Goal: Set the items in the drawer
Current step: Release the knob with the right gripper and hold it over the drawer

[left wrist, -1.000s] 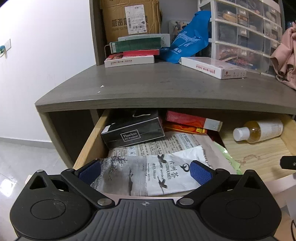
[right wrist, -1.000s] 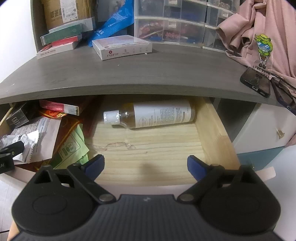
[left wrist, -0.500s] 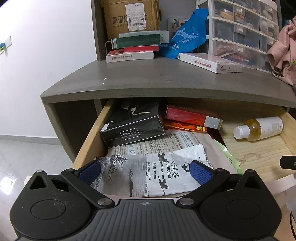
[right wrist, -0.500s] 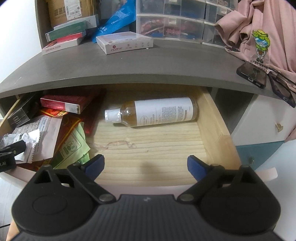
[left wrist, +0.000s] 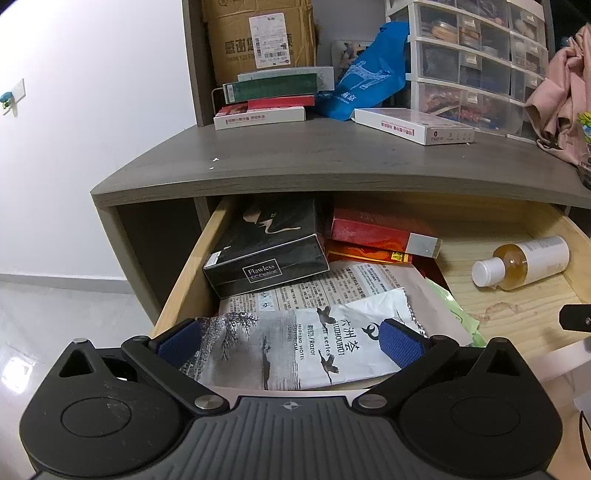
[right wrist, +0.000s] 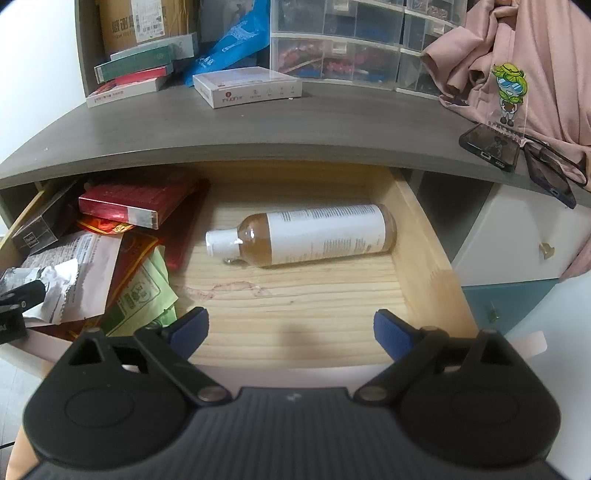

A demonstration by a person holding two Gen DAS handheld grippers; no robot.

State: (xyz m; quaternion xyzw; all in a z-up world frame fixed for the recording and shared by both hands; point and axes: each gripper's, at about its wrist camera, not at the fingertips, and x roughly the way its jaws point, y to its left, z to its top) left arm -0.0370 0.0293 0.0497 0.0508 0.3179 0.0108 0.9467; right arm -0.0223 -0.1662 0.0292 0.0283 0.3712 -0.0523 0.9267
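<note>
The wooden drawer (right wrist: 421, 236) stands open under the grey desk top (left wrist: 332, 158). In it lie a black box (left wrist: 266, 251), a red box (left wrist: 376, 229), printed packets (left wrist: 295, 343) and an amber bottle with a white cap (right wrist: 310, 236), which also shows in the left wrist view (left wrist: 524, 262). My left gripper (left wrist: 290, 341) is open and empty over the drawer's front left. My right gripper (right wrist: 290, 332) is open and empty over the drawer's bare front right. On the desk lie a white box (right wrist: 247, 86) and a stack of flat boxes (left wrist: 266, 99).
At the back of the desk stand a cardboard box (left wrist: 258, 33), a blue bag (left wrist: 365, 85) and clear plastic drawer units (left wrist: 472, 62). A pink garment (right wrist: 524, 55), a phone (right wrist: 491, 146) and glasses (right wrist: 550, 173) lie at the desk's right. A white cabinet (right wrist: 517, 229) stands right of the drawer.
Both grippers have pulled back and risen a little, so more of the drawer and desk top shows. Both stay open and empty. Nothing in the drawer has moved.
</note>
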